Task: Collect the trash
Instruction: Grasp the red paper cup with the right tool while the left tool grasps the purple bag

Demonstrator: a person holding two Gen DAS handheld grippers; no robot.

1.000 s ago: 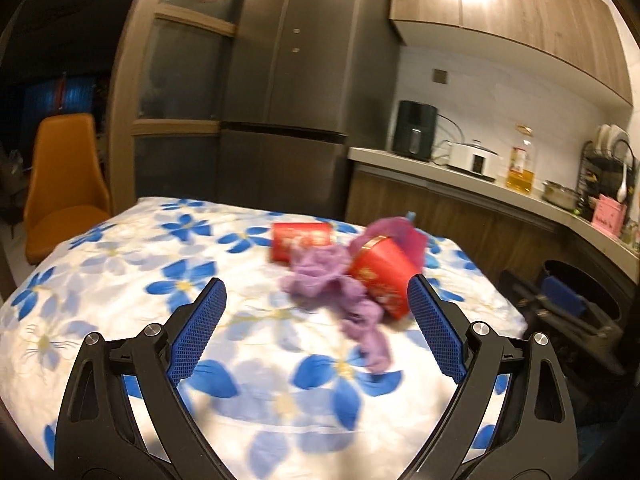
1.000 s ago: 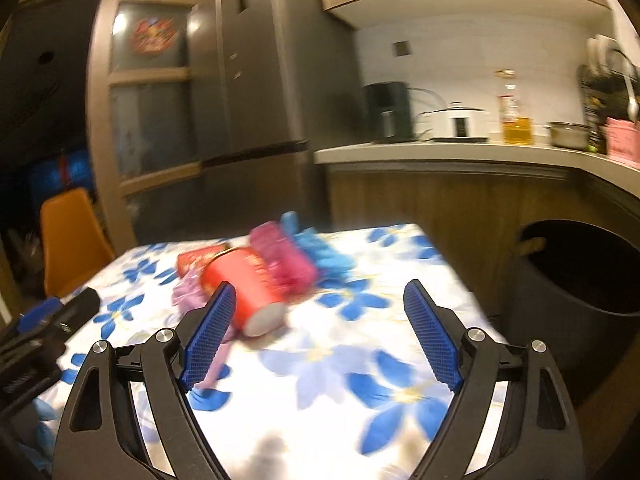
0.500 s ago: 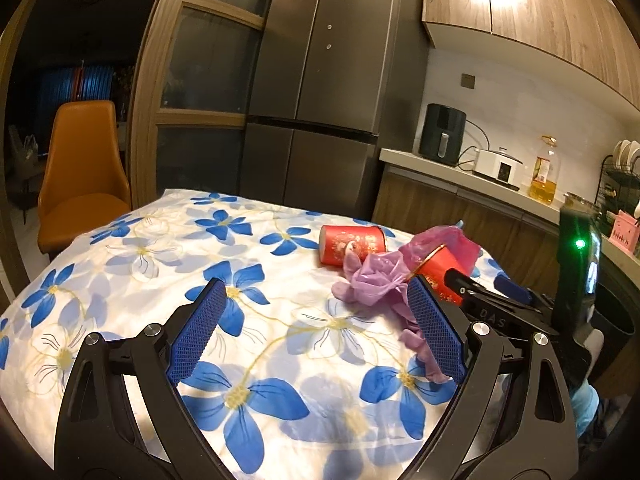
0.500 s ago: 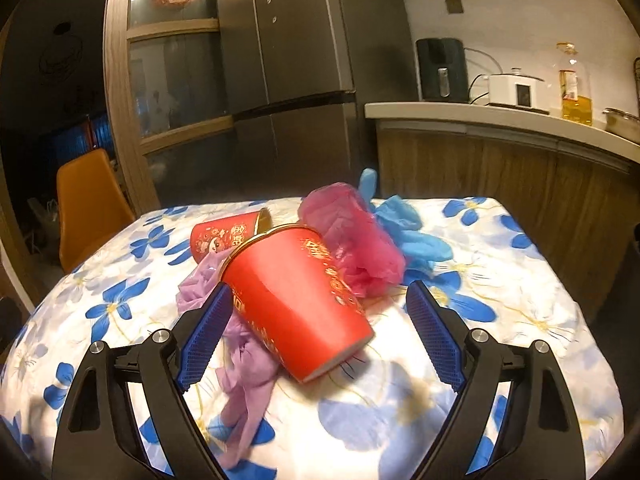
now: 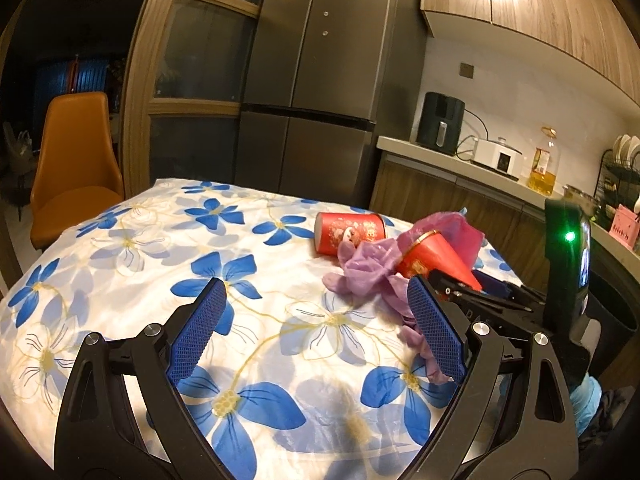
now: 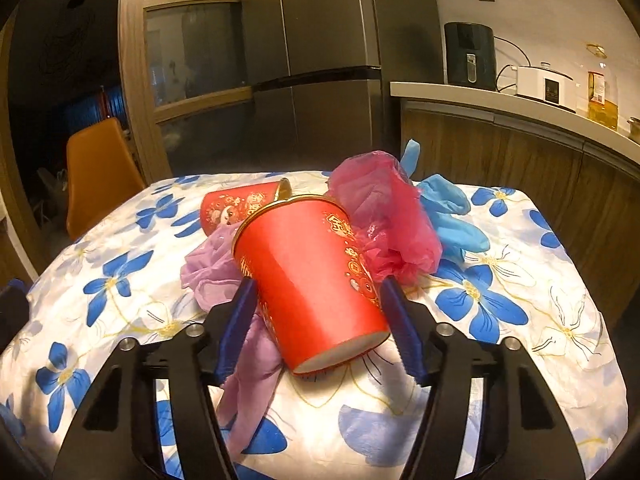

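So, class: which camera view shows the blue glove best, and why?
The right wrist view. There the blue glove lies in plain sight on the tablecloth, behind the pink bag. In the left wrist view only a sliver of the glove peeks above the bag, so its shape cannot be told.

The right tongs [image 6: 318, 330], just closing, flank a tipped red paper cup [image 6: 310, 276] on the flowered tablecloth [image 6: 520, 340].
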